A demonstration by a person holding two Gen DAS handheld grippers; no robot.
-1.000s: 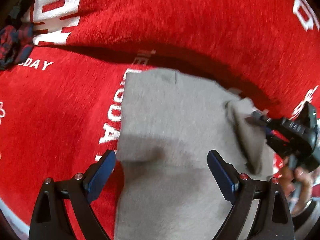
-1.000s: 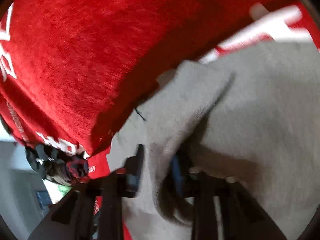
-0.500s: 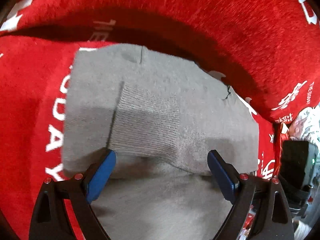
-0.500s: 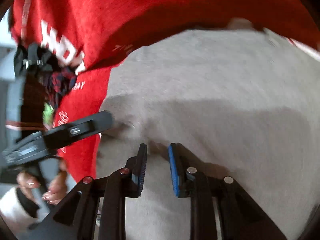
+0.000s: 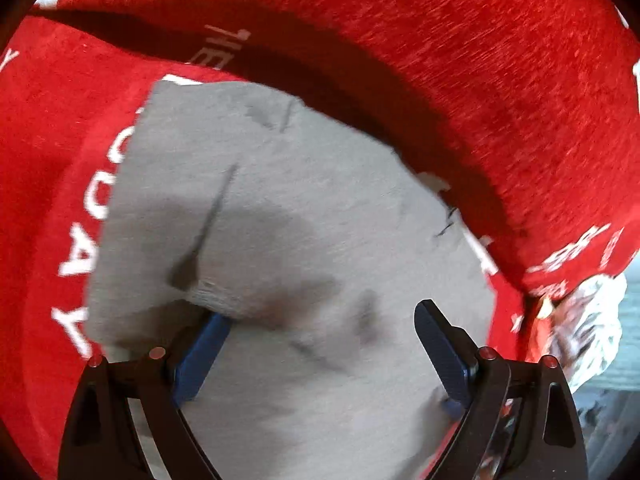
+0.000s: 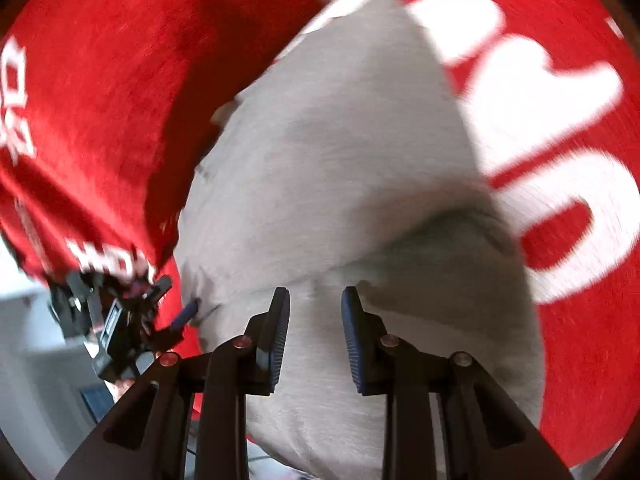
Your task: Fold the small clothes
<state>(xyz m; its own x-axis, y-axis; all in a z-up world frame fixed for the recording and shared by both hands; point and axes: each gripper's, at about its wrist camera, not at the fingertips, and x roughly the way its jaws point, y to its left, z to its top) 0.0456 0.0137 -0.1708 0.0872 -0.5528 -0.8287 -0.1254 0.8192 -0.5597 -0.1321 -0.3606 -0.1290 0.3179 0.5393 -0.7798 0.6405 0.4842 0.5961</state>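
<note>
The soft grey knit garment lay on the red printed blanket, limp and light. My left gripper gaped wide over a ribbed fold; my right gripper stood narrowly parted, empty. I judged the ribbed edge the best hold.

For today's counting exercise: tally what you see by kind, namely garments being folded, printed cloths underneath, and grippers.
Grey garment: 1
Red cloth with white lettering: 1
Grippers: 2, the left gripper and the right gripper, both open
Total: 4
</note>
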